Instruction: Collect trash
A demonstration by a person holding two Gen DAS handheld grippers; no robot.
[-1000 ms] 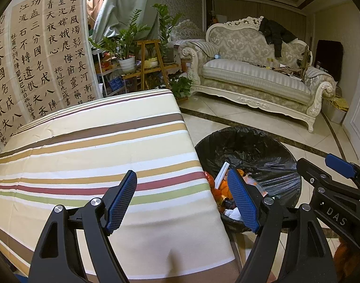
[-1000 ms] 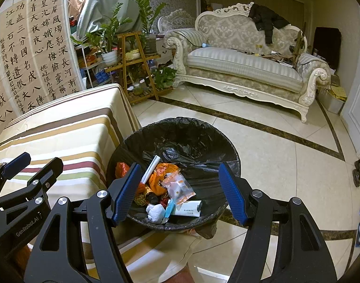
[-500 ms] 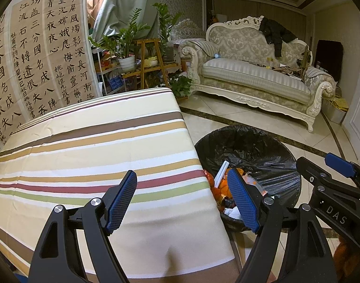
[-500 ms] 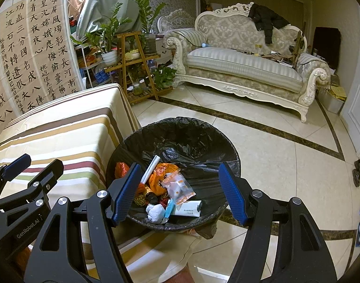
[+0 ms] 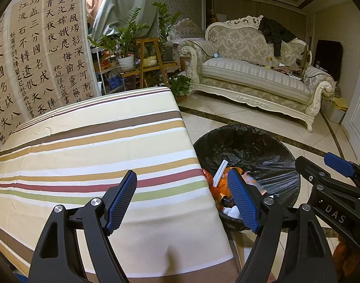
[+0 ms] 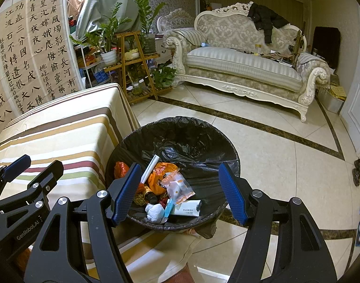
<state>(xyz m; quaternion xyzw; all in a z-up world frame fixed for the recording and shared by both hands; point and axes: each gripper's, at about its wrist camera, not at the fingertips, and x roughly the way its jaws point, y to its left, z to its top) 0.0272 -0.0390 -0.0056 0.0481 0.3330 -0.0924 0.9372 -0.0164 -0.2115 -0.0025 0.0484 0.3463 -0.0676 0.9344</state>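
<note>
A trash bin lined with a black bag [image 6: 191, 139] stands on the floor beside the striped table [image 5: 85, 155]. It holds trash: an orange wrapper [image 6: 159, 176], a clear packet [image 6: 180, 186], a white box [image 6: 188, 208], a crumpled tissue [image 6: 155, 211] and a white tube [image 6: 150, 167]. The bin also shows in the left wrist view [image 5: 250, 151]. My right gripper [image 6: 180, 192] is open and empty above the bin. My left gripper [image 5: 183, 200] is open and empty over the table's right edge.
A cream sofa [image 6: 246, 68] with a black jacket stands at the back. A wooden plant stand [image 6: 135, 63] with potted plants is behind the table. Calligraphy sheets [image 5: 38, 54] hang at left. Tiled floor [image 6: 286, 160] lies right of the bin.
</note>
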